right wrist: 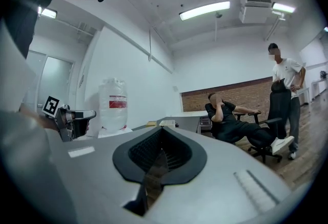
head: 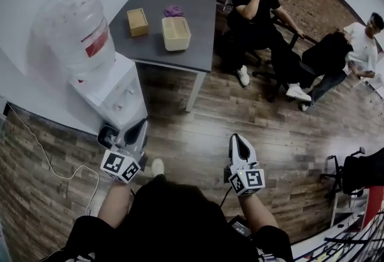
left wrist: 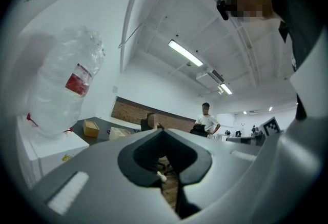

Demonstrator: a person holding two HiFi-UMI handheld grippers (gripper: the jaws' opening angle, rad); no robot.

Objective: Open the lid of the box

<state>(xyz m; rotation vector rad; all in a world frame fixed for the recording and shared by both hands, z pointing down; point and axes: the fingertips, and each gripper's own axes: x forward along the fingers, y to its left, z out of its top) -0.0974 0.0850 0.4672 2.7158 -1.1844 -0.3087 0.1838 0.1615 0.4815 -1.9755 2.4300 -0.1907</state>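
On the grey table (head: 180,54) at the far side stand a cream box (head: 176,33) and a small brown cardboard box (head: 137,21), with a purple thing (head: 173,11) behind them. Both boxes also show small in the left gripper view, the brown box (left wrist: 91,127) left of the cream box (left wrist: 119,133). My left gripper (head: 139,129) and right gripper (head: 236,138) are held close to my body, well short of the table, pointing level. Both are shut with nothing between the jaws. The right gripper view shows the cream box (right wrist: 166,123) far off.
A water dispenser with a large clear bottle (head: 78,33) stands just left of my left gripper. A white cable (head: 60,165) lies on the wood floor. A seated person in black (head: 258,15) and a second person (head: 360,45) are right of the table. An office chair (head: 360,171) stands at the right.
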